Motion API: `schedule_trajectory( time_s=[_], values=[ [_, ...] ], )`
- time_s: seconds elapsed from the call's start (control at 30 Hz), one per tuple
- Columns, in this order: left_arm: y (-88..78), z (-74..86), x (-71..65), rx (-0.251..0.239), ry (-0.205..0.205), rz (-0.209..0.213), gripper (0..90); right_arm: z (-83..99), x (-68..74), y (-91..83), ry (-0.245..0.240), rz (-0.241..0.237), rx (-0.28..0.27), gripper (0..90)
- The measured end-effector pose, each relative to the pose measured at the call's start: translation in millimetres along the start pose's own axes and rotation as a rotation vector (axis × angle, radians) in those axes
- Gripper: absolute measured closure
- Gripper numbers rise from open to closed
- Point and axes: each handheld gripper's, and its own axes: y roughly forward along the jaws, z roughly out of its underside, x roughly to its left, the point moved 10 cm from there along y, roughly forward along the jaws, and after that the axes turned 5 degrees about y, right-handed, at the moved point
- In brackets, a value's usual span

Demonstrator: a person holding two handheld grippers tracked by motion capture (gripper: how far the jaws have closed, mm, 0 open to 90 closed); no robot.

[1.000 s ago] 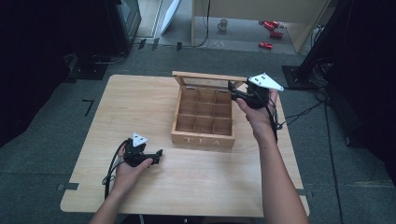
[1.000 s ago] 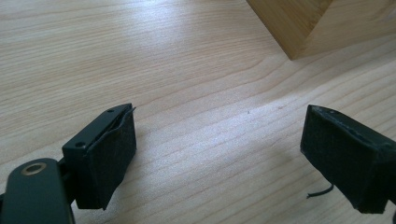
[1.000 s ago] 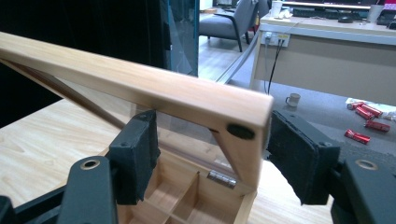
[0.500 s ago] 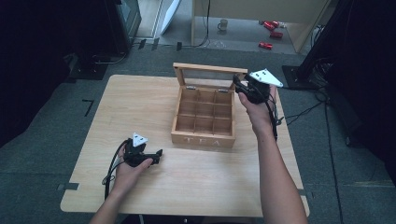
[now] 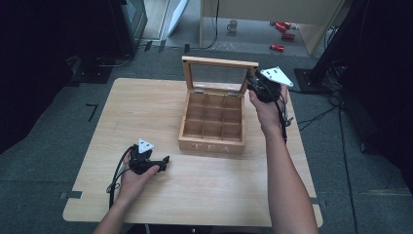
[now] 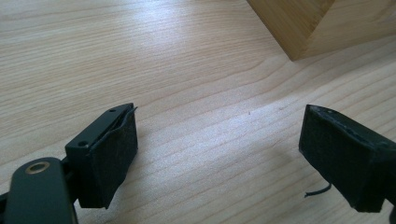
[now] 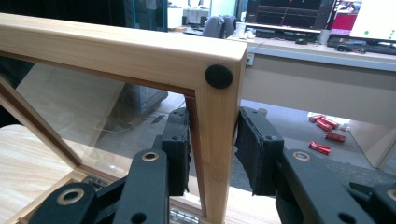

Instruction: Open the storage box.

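Right tongs (image 7: 212, 154) have just been closing, now clamped across the lid frame's (image 7: 212, 121) upright right post, upper centre; left tongs (image 6: 219, 154) gape, empty, lower left.

- Our right gripper (image 5: 252, 84) has shifted along the box's back edge to the lid (image 5: 219, 62).
- Its jaws have just been closing around the lid's side rail.
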Motion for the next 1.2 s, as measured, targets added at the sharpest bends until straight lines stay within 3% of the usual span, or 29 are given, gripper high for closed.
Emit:
schedule_trajectory(
  time_s=[0.87, 1.2],
  values=[
    [0.1, -0.6, 0.0, -0.004, -0.006, 0.007, 12.8, -16.9, -10.8, 40.0, 0.071, 0.083, -0.016, 67.2],
    [0.3, -1.1, 0.3, -0.005, -0.006, 0.007, 13.2, -22.3, -19.0, 67.3, 0.098, 0.118, -0.021, 67.8]
  ],
)
